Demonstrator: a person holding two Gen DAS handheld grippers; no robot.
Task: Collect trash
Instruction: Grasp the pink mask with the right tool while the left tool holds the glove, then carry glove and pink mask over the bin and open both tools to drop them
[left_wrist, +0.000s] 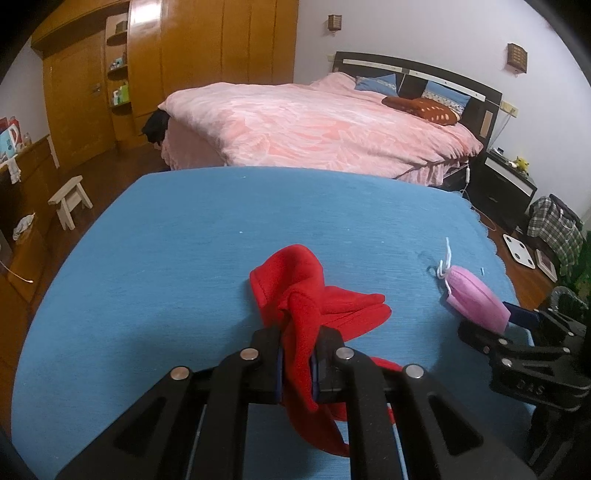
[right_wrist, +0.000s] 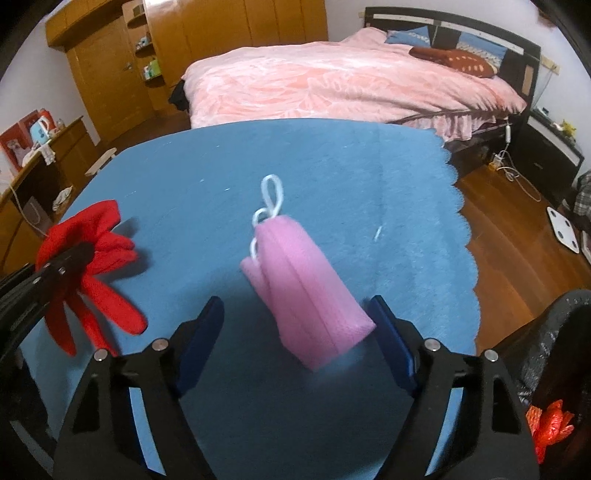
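My left gripper (left_wrist: 298, 334) is shut on a red glove (left_wrist: 314, 295), which lies partly on the blue tablecloth (left_wrist: 184, 240); it also shows in the right wrist view (right_wrist: 92, 273). A folded pink face mask (right_wrist: 306, 291) with white ear loops lies on the cloth between the open fingers of my right gripper (right_wrist: 295, 310), nearer the right pad (right_wrist: 391, 339). In the left wrist view the mask (left_wrist: 476, 297) lies at the right gripper's tip (left_wrist: 491, 325).
A black trash bag (right_wrist: 546, 350) with red trash (right_wrist: 550, 428) in it stands at the table's right. The cloth's scalloped edge (right_wrist: 465, 229) drops to a wooden floor. A pink bed (left_wrist: 314, 122) lies beyond the table; a small stool (left_wrist: 70, 201) stands left.
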